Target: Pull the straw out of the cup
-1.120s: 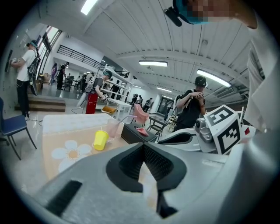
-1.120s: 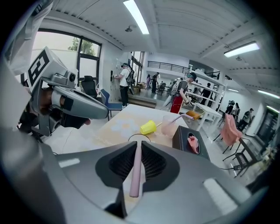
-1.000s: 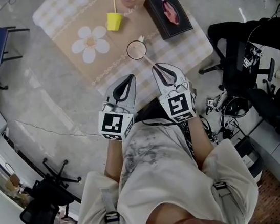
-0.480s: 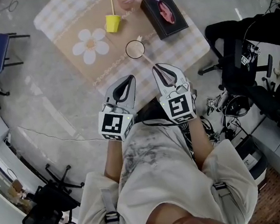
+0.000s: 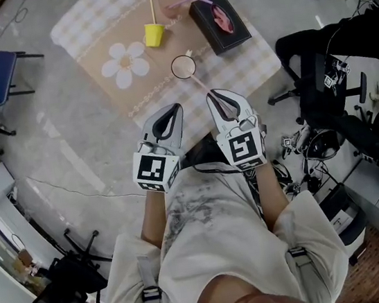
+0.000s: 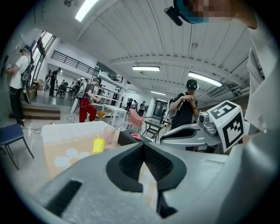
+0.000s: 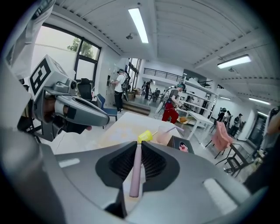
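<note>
— How's your left claw (image 6: 142, 146)?
— Closed tip to tip, with nothing between its ribbed black pads (image 6: 157, 162).
— And your right claw (image 7: 138, 146)?
— Pinched almost closed on the smooth pink straw (image 7: 134, 175). The straw runs toward the round clear cup (image 5: 183, 66) at the claw's 11 o'clock, on the checked-cloth worktop (image 5: 88, 28).

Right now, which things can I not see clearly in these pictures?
- Head view: whether the end of the pink straw is inside the clear cup; too small.
- Right gripper view: the straw's far end and the cup, hidden behind the right tongs.
- Left gripper view: the cup, hidden behind the left tongs.
</note>
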`<state>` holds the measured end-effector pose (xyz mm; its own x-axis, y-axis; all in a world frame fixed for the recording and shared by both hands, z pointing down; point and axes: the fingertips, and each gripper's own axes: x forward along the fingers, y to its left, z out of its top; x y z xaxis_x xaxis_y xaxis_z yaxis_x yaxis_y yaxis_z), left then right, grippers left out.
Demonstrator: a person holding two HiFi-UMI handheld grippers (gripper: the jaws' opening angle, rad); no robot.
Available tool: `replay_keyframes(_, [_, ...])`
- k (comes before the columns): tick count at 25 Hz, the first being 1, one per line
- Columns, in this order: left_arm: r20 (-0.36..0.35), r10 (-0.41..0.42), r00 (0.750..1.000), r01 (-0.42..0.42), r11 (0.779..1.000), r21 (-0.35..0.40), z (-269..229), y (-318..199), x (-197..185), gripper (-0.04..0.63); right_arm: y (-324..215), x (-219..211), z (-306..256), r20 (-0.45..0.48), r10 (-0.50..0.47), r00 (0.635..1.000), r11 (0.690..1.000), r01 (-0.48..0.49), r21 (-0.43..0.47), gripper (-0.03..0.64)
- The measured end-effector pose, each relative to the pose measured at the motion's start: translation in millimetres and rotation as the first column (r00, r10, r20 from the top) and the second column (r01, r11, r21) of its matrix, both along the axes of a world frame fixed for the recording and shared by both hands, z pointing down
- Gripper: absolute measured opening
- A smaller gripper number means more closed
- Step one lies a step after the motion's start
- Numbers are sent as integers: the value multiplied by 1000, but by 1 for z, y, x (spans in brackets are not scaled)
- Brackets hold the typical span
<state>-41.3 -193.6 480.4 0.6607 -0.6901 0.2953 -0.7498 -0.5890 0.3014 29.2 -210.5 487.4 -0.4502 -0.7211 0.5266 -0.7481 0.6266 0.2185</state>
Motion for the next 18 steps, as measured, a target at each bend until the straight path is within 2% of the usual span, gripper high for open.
replay_keyframes(18, [8,-5,1000,4,997,81,-34,24,-12,-3,30,-5,-51,118,19,993,996,-30,90,38])
